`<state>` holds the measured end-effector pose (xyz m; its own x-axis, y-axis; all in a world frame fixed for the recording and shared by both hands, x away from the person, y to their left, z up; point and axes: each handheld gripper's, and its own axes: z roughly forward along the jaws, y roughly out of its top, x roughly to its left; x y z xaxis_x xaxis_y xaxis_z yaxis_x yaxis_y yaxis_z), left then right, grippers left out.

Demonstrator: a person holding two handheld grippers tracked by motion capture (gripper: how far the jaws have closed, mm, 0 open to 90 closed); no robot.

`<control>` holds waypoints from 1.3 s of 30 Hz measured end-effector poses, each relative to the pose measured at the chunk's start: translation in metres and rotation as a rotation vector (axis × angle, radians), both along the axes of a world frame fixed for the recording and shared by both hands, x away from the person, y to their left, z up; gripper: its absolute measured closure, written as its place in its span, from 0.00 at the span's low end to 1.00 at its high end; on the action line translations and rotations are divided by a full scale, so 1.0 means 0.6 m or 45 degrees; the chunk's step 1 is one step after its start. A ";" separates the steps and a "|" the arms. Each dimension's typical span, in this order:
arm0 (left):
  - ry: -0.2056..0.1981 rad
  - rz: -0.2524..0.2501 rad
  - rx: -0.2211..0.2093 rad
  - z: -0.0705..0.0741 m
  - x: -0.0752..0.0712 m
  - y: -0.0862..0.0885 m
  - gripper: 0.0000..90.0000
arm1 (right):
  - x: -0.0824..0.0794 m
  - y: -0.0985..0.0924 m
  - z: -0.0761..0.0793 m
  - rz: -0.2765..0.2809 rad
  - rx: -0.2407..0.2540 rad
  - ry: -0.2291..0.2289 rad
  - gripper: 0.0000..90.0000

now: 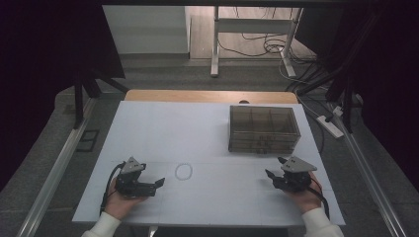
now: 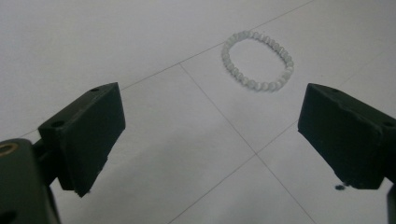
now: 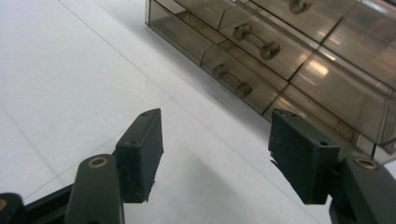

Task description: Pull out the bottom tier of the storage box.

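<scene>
Bracelet (image 1: 183, 171) mid-table | drawer box (image 1: 263, 129) near far-right edge | bare table (image 1: 163, 128) between

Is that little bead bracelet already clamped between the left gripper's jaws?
No. The bead bracelet lies flat on the white table, ahead of the left gripper, whose jaws stand wide apart with nothing between them.

white table (image 1: 207, 128) carries a smoked drawer box (image 1: 263, 128) at far right, a bead bracelet (image 1: 183, 171) near centre; left gripper (image 1: 157, 183) and right gripper (image 1: 274, 167) flank it, open.
</scene>
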<state>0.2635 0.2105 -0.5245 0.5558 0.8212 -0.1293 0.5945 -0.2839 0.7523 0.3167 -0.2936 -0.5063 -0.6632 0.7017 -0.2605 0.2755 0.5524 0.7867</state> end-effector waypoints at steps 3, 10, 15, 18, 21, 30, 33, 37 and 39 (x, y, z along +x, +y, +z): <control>-0.002 -0.004 -0.001 0.000 0.000 -0.001 0.08 | -0.005 -0.010 0.001 0.001 0.043 0.025 0.38; 0.005 -0.015 -0.002 0.001 0.003 -0.010 0.08 | -0.010 -0.029 0.004 -0.031 0.084 0.040 0.37; 0.009 -0.023 -0.034 0.004 0.010 -0.019 0.08 | -0.003 -0.034 0.005 -0.043 0.093 0.052 0.35; 0.002 -0.042 -0.029 0.008 0.018 -0.031 0.09 | 0.001 -0.037 0.008 -0.049 0.087 0.055 0.34; -0.003 -0.057 -0.029 0.013 0.024 -0.043 0.09 | 0.004 -0.039 0.010 -0.057 0.090 0.067 0.32; -0.007 -0.085 -0.025 0.022 0.043 -0.072 0.10 | 0.010 -0.044 0.009 -0.075 0.072 0.079 0.31; -0.007 -0.099 -0.020 0.024 0.048 -0.082 0.10 | 0.012 -0.047 0.011 -0.086 0.083 0.083 0.31; -0.010 -0.112 -0.018 0.029 0.055 -0.093 0.10 | 0.015 -0.052 0.013 -0.098 0.087 0.075 0.31; -0.010 -0.118 -0.022 0.031 0.059 -0.099 0.10 | 0.016 -0.055 0.014 -0.103 0.094 0.068 0.31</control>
<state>0.2987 0.1512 -0.5058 0.6302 0.7640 -0.1385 0.5604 -0.3241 0.7622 0.3261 -0.3265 -0.4977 -0.6153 0.7694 -0.1716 0.3596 0.4677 0.8074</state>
